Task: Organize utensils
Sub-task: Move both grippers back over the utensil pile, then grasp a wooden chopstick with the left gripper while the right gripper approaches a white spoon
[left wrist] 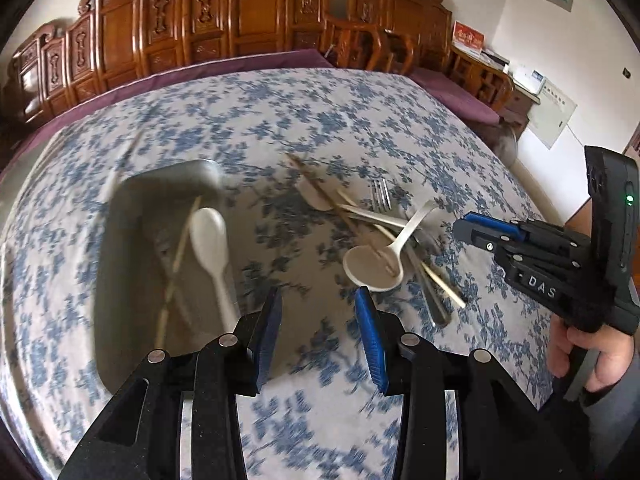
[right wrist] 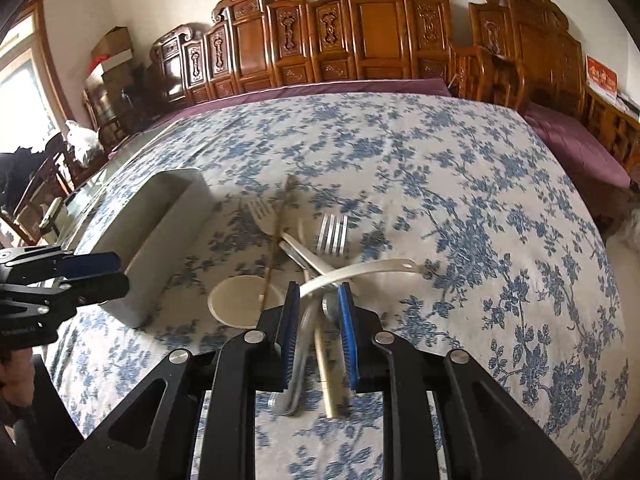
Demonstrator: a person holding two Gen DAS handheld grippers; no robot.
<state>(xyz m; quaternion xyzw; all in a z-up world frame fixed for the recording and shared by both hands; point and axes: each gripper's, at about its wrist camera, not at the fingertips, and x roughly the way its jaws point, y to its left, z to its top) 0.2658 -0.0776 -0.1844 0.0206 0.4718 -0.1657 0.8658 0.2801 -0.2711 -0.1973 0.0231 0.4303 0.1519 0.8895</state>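
Utensils: your right hand-held gripper [right wrist: 319, 334] straddles, unclenched, stiff, slippery metal handles [right wrist: 298, 364] in the pile on the blue-flowered bench cloth [right wrist: 460, 200]; grip mid-handle. Your left hand-held gripper [left wrist: 320, 332], released and empty, hovers beside the grey rectangular tray [left wrist: 120, 280].

Both grippers are tilted steeply down. The left gripper [left wrist: 318, 336] is held with its blue-padded jaws parted, nothing between the pads. The right gripper [right wrist: 319, 334] is seen with a narrower gap, its pads not pressed onto anything as far as can be told. In the left wrist view, the right gripper is gripped at far right by a hand [left wrist: 592, 356] wrapped around its handle, fingers curled under.
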